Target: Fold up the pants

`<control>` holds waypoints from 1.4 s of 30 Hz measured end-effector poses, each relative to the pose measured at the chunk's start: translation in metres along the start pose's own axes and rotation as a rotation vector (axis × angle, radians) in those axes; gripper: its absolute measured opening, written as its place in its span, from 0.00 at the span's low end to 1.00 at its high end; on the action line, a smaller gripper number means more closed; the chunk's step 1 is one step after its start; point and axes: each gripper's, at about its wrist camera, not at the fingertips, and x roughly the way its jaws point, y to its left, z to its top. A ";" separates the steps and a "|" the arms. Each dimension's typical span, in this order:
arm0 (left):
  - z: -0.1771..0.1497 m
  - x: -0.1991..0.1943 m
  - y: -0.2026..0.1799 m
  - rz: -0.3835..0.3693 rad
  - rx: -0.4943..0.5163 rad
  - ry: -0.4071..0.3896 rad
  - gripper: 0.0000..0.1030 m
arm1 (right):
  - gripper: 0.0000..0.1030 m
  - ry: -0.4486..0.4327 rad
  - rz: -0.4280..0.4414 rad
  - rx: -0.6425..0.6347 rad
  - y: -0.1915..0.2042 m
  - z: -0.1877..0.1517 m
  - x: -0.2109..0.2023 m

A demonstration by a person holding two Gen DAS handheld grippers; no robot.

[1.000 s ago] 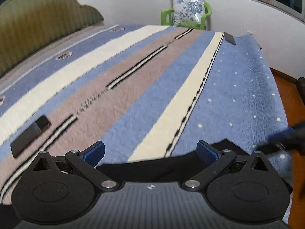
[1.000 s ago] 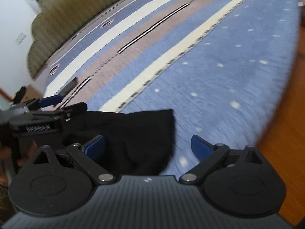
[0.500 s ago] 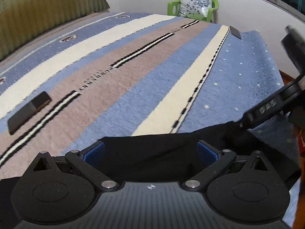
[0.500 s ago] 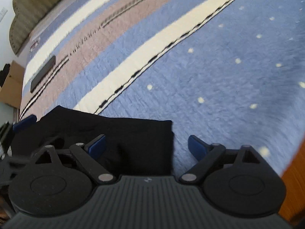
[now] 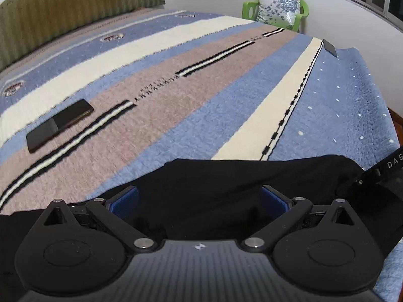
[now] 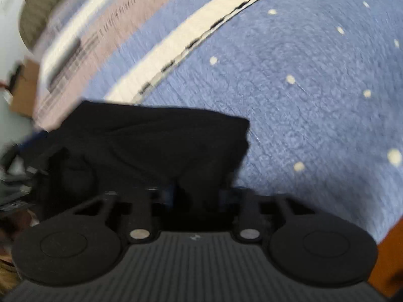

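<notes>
Black pants lie bunched on the striped blanket near the bed's front edge. My left gripper hangs open over them, its blue pads wide apart with the cloth below and between. In the right wrist view the pants end in a square corner on the dotted blue strip. My right gripper is closing its jaws there, and a fold of the black cloth stands pinched between them. The view is blurred. The right gripper's body also shows at the left wrist view's right edge, on the cloth.
A dark flat phone-like slab lies on the blanket at the left, a smaller dark one at the far edge. Behind the bed are an olive headboard and a green chair with a cushion. Wooden floor lies off the bed's right side.
My right gripper's jaws went from wide apart to narrow on the pants' corner while it tipped down. The left gripper moved lower and forward, so more black cloth lies under it.
</notes>
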 end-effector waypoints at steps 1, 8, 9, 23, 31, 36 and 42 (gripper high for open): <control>0.000 0.002 -0.001 -0.023 -0.002 0.014 1.00 | 0.18 -0.020 0.014 0.000 -0.001 -0.003 -0.003; -0.029 0.026 -0.027 0.108 0.179 0.059 1.00 | 0.14 -0.190 0.111 0.036 0.020 -0.020 -0.035; -0.031 0.022 -0.027 0.112 0.183 0.046 1.00 | 0.14 -0.209 0.124 0.024 0.027 -0.022 -0.042; -0.055 -0.081 0.139 0.264 -0.210 -0.114 1.00 | 0.12 -0.254 0.197 -0.209 0.173 -0.026 -0.066; -0.090 -0.122 0.224 0.439 -0.305 -0.174 1.00 | 0.12 -0.218 0.235 -0.321 0.276 -0.028 -0.036; -0.110 -0.129 0.260 0.499 -0.347 -0.161 1.00 | 0.12 -0.176 0.251 -0.404 0.343 -0.031 -0.004; -0.129 -0.132 0.284 0.543 -0.369 -0.135 1.00 | 0.12 -0.104 0.254 -0.471 0.410 -0.035 0.056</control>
